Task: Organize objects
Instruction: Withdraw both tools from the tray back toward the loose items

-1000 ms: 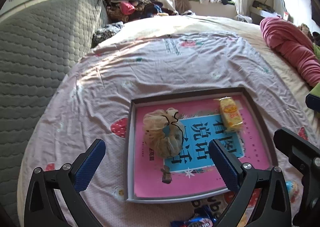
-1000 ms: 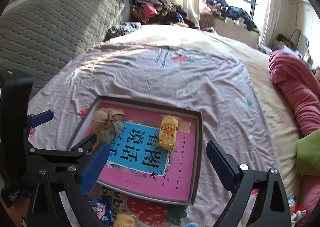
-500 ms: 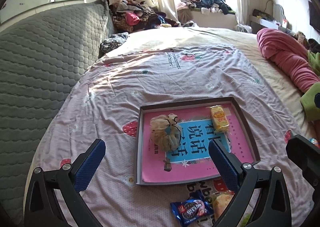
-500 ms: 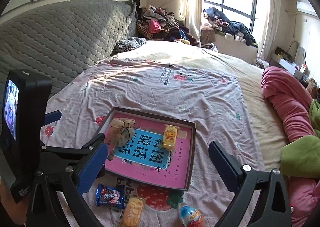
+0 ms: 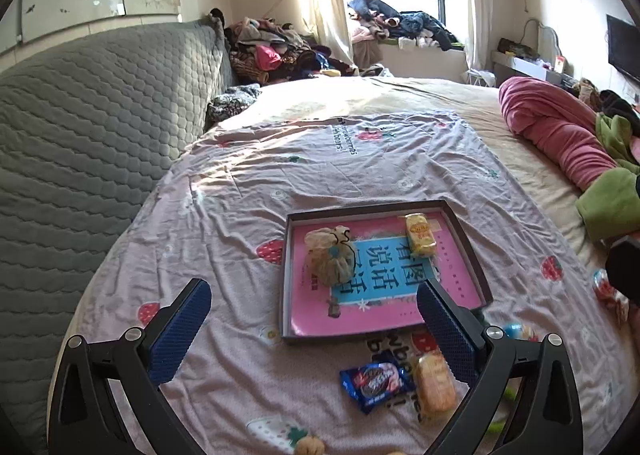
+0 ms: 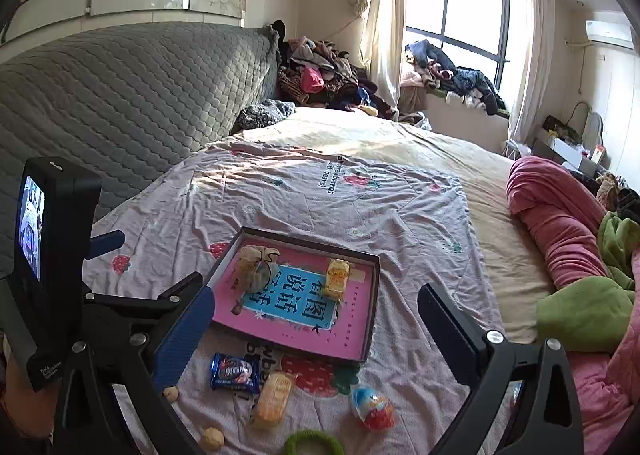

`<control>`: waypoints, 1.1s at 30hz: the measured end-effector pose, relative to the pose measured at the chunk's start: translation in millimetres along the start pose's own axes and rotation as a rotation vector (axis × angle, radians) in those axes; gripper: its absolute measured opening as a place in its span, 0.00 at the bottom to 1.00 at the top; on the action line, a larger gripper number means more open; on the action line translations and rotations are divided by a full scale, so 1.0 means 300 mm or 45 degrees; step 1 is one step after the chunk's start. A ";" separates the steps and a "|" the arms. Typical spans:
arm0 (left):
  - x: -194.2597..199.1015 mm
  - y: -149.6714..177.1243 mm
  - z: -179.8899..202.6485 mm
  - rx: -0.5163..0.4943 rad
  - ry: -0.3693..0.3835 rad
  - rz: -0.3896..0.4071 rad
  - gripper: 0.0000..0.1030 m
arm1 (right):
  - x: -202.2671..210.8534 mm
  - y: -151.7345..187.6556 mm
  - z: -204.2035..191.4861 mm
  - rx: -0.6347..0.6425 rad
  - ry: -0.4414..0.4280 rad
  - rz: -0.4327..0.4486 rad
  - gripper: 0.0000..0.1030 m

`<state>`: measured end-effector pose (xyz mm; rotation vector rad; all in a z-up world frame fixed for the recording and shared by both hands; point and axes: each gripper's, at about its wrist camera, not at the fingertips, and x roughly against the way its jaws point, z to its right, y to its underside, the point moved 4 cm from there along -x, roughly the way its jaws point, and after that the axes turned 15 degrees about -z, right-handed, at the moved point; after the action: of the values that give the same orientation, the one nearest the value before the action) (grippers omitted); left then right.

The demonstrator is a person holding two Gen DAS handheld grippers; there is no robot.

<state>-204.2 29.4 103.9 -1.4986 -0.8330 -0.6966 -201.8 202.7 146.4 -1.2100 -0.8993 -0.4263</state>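
The tray (image 6: 370, 295) lies on the bed sheet (image 6: 320, 199), a little far from me, and it already carries a mesh pouch (image 6: 256, 269) at its left and a yellow snack (image 6: 337, 279) near its middle. On the near side, outside the tray, wait a blue cookie packet (image 6: 235, 367), a yellow cake bar (image 6: 274, 399), a chocolate egg (image 6: 372, 407) and a green ring (image 6: 314, 443).

My left tool (image 5: 314, 329) and my right tool (image 6: 316, 329) are both wide open and hold nothing.

I think the soft sheet is the danger: if I press down on a packet, it can sink into the folds and slip from the pads (the egg may roll away). A push on the tray rim could tip the light tray.

Around it are a grey quilted headboard (image 6: 120, 103) at the left, a pink blanket (image 6: 560, 223) at the right, and piled clothes (image 6: 320, 75) under the far window (image 6: 460, 19).
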 end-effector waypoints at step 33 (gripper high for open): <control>-0.181 0.549 -0.043 -0.044 0.015 -0.124 0.99 | -0.195 0.590 -0.042 0.018 -0.007 -0.196 0.99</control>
<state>-97.9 8.2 -31.9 -1.4909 -0.8937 -0.7941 -105.8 239.9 -9.7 -1.1331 -1.0026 -0.5395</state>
